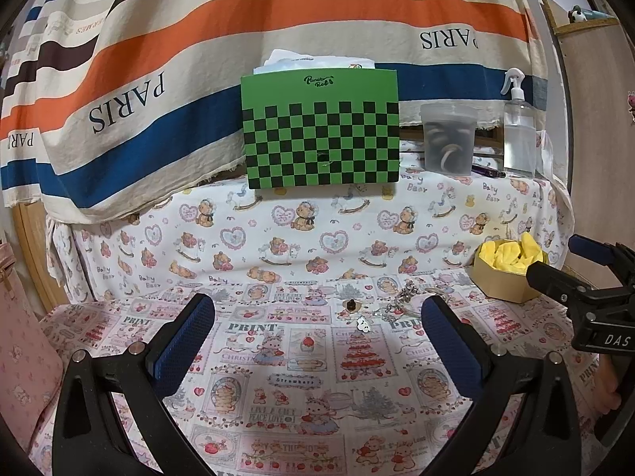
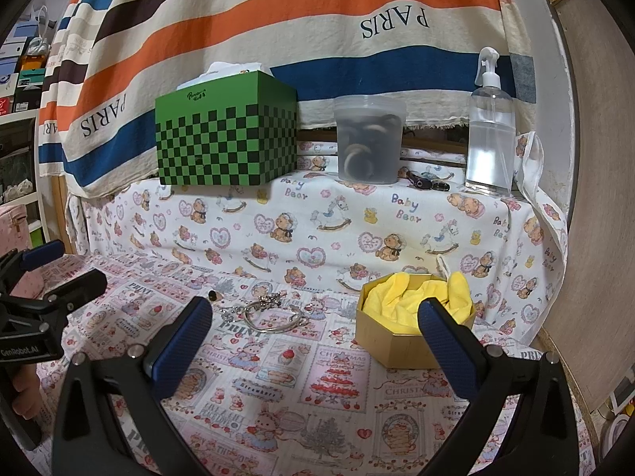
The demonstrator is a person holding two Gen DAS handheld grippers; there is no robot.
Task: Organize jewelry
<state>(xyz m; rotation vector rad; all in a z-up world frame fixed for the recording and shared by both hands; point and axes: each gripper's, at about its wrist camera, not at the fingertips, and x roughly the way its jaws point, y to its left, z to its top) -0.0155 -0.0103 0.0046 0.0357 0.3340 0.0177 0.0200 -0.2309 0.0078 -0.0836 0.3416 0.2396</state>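
Two grippers, left point(image 1: 317, 317) and right point(image 2: 315, 317), both jaws wide apart, nothing held. One gold box point(image 2: 391, 341) with yellow cloth; just left of it on the printed tablecloth point(image 2: 278, 388), one bangle point(image 2: 272, 319), chain point(image 2: 234, 309), small stud point(image 2: 214, 296). Behind on a ledge: one green box point(image 2: 226, 141), tub point(image 2: 369, 141), spray bottle point(image 2: 490, 127), striped drape point(image 2: 278, 12).

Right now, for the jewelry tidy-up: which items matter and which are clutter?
Job items:
- silver bangle
- silver chain pieces
- small white charm
- small dark stud
- gold hexagonal box with yellow cloth lining
- left hand-held gripper and right hand-held gripper, both open and empty

Just lying about:
- green checkered tissue box
- lidded plastic tub
- spray bottle
- striped fabric
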